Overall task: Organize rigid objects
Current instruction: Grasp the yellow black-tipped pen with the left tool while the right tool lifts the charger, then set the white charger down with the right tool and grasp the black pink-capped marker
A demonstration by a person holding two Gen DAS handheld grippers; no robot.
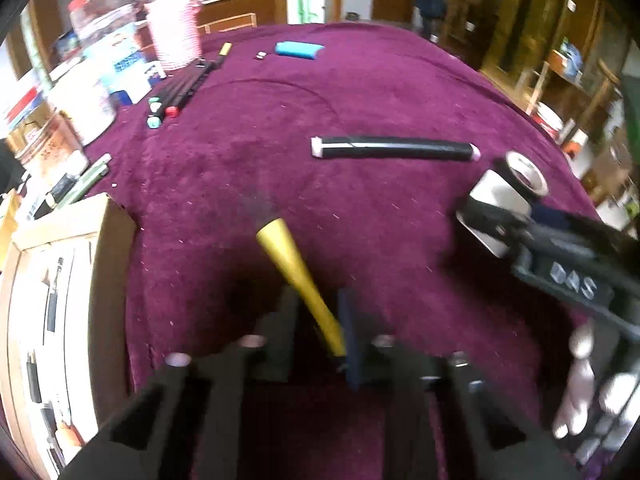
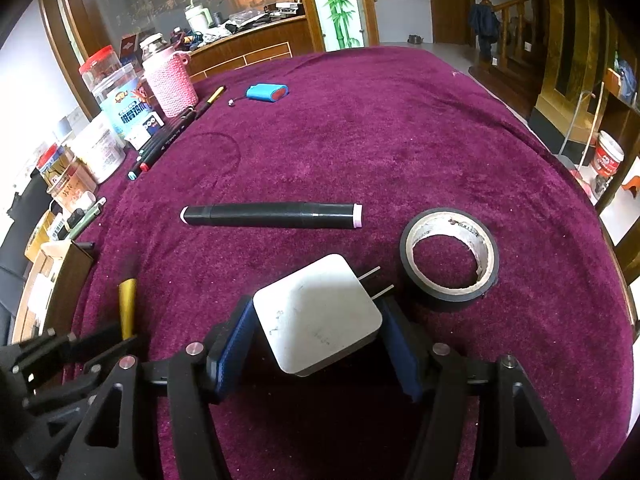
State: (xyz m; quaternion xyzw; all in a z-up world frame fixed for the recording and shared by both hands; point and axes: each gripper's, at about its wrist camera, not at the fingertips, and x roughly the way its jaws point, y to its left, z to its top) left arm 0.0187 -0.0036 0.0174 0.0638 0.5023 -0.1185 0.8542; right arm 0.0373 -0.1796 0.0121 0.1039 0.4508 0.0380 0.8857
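The purple cloth (image 2: pixel 400 128) covers the whole table, and the cardboard box (image 1: pixel 72 224) with its slotted compartments sits at my nine o'clock, past the left edge of the cloth. My right gripper (image 2: pixel 318 332) is clamped on the white charger (image 2: pixel 318 312), pads on its two flat sides; the block sits tilted in my grip, its two prongs aiming toward one o'clock, close to the roll of black tape (image 2: pixel 448 260) — near it, not touching as far as I can judge. My left gripper (image 1: pixel 320 320) is closed narrow on the gold makeup brush (image 1: pixel 296 268), pinching the thin end of the handle only. Its long axis runs from my fingers up toward eleven o'clock, with the dark bristles leading and blurred. That is my main worry: held so far back on a smooth tapered handle, the brush could pivot or slide out if I swing toward the box quickly, and the bristle end could catch the box wall. On the right, the risk is the prongs snagging the tape roll if I push forward, or the charger twisting between the pads because it is held askew. The black marker (image 2: pixel 272 216) lies crosswise at twelve o'clock, its long axis left to right, pale caps at both ends — clear of both hands for now.
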